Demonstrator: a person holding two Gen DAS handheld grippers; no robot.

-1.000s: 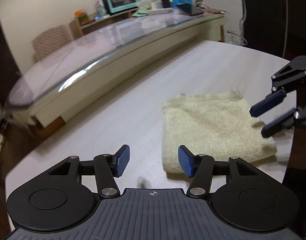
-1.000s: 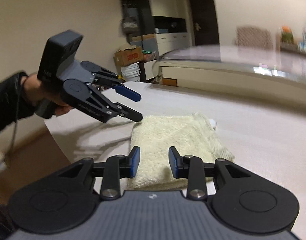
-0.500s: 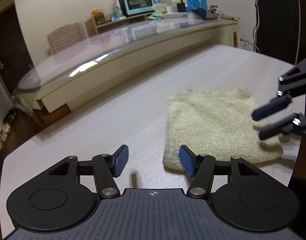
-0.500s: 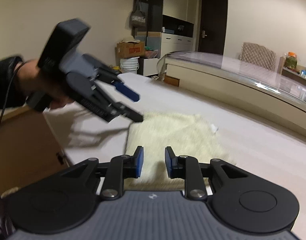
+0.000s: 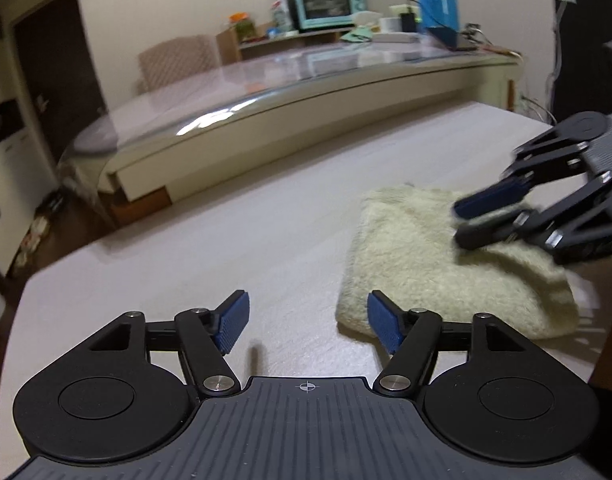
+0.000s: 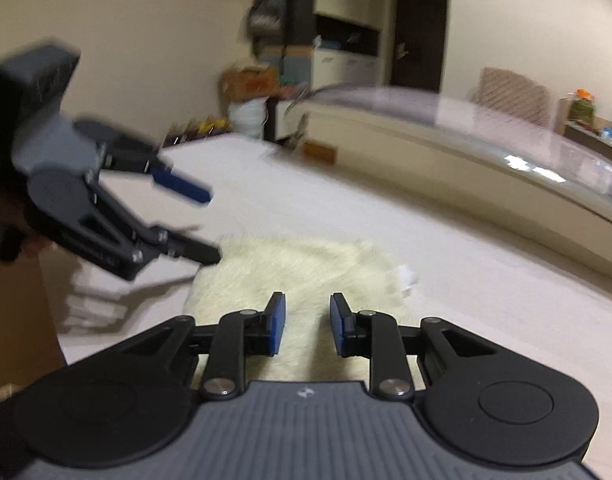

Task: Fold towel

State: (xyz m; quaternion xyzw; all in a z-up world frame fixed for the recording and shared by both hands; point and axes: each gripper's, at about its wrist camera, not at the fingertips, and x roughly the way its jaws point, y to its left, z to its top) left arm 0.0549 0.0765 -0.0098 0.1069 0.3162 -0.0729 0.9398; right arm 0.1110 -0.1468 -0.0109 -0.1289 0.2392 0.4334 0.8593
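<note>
Towel (image 5: pixel 434 264) folded on table (image 5: pixel 225 248), near edge hidden behind right gripper (image 6: pixel 304 322); both grippers spread, left gripper (image 5: pixel 308 322) empty.

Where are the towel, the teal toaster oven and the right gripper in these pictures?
towel (image 5: pixel 418 256): left wrist view, middle of its top layer.
teal toaster oven (image 5: pixel 328 2): left wrist view, its glass door.
right gripper (image 6: pixel 308 322): right wrist view, gap midway between its blue fingertips.

Pale wood table (image 5: pixel 265 220); folded cream towel (image 5: pixel 418 264) flat on it.
</note>
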